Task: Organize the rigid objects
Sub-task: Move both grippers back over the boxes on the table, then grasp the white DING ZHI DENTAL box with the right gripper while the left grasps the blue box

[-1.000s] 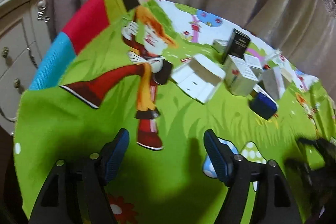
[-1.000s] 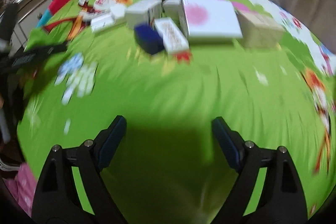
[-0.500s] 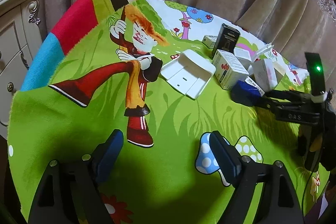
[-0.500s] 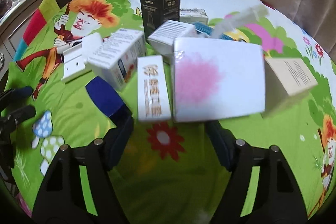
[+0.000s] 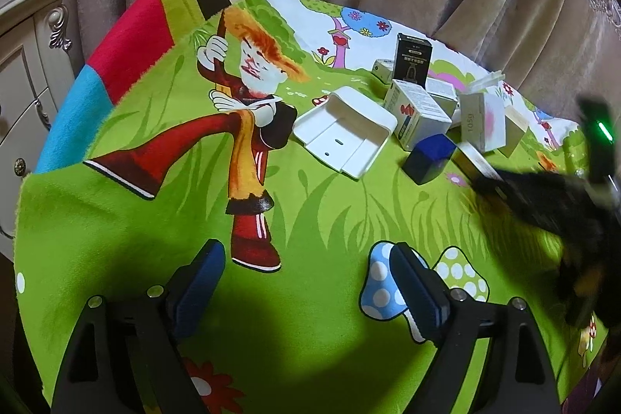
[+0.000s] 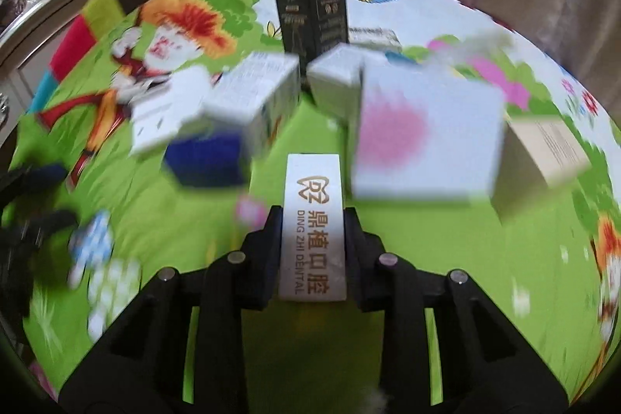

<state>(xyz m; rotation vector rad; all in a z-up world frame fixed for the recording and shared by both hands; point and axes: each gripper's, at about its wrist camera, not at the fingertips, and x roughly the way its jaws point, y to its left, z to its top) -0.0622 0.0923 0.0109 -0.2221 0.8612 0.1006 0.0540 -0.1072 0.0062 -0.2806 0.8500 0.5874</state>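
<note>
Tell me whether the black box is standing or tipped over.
Upright: the black box stands on end on the mat, taller than the white boxes beside it.

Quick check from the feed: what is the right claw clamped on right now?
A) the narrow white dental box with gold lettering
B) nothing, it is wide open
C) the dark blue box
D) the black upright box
A: in the right wrist view the right claw is shut on the narrow white dental box, while the dark blue box lies apart on the cloth.
</note>
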